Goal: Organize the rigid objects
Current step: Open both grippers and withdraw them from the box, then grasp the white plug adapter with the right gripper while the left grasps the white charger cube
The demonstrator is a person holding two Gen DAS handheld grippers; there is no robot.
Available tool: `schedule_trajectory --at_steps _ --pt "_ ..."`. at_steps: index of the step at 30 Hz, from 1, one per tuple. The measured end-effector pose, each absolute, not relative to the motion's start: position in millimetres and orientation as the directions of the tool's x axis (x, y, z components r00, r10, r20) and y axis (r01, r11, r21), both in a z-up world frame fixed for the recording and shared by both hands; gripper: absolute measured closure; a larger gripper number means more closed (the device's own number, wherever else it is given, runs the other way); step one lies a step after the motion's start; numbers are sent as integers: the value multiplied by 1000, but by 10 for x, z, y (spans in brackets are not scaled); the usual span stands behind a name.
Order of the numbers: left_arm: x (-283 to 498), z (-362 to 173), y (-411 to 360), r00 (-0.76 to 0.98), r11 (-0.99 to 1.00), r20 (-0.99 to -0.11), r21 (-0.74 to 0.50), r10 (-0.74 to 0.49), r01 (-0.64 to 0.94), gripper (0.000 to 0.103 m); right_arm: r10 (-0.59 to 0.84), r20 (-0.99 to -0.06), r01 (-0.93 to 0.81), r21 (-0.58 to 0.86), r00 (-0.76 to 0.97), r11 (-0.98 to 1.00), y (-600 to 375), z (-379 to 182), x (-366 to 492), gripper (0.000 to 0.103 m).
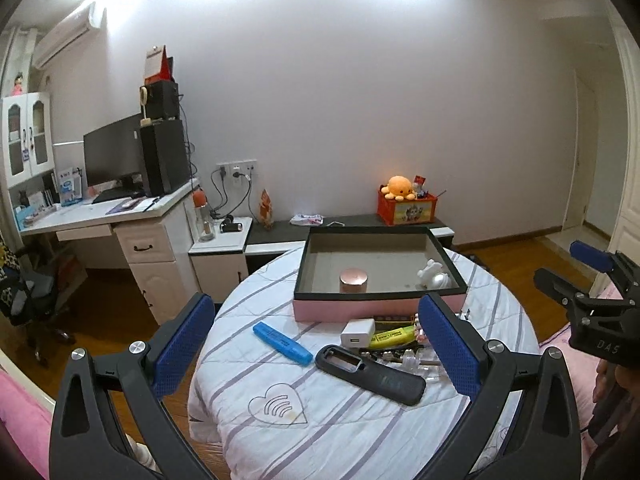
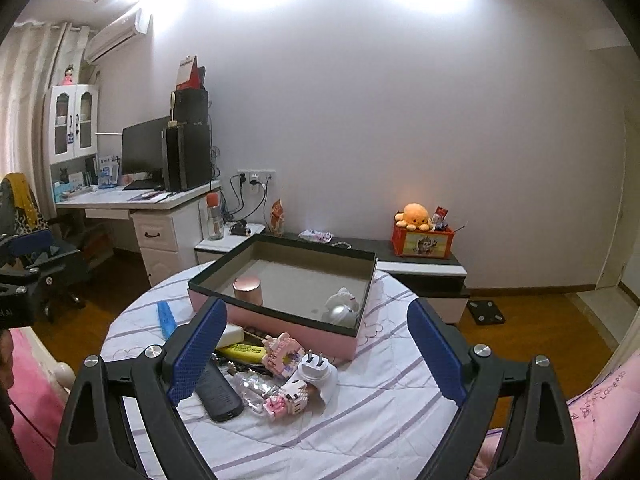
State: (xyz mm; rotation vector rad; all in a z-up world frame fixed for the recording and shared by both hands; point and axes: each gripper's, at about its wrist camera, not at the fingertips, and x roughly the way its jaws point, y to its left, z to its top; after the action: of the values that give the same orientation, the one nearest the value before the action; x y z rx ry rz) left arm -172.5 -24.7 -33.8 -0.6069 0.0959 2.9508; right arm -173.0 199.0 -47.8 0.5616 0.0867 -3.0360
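I am holding both the left gripper (image 1: 320, 344) and right gripper (image 2: 316, 352) wide open, empty; crowded clutter near the pink box (image 2: 280, 320) is risking knocked neighbours.

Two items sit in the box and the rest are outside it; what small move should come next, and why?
Probably lower the open left gripper onto the blue highlighter: it lies alone on the cloth, apart from the clutter, while the pink box has room.

A home bedroom: computer desk (image 1: 100, 212), wall air conditioner (image 2: 116, 34), plush octopus (image 2: 416, 216), quilt-covered table (image 2: 360, 420).
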Motion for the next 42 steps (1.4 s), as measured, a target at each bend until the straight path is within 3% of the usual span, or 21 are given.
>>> schedule_trajectory --at_steps 14,31,42 --pt "-1662 -427 -391 -902 -994 -426 45 70 -98 0 -28 -373 52 -52 -927 -997 2027 -521 -1626 10" --pt "-2199 -1058 -383 -807 -992 -590 78 32 -96 0 -16 -592 39 -25 -806 -999 2080 -1376 -2293 10" --pt "-2560 -1346 -273 -751 -986 -659 100 36 -135 0 -82 -655 31 89 -751 -996 2218 -1702 -2868 11"
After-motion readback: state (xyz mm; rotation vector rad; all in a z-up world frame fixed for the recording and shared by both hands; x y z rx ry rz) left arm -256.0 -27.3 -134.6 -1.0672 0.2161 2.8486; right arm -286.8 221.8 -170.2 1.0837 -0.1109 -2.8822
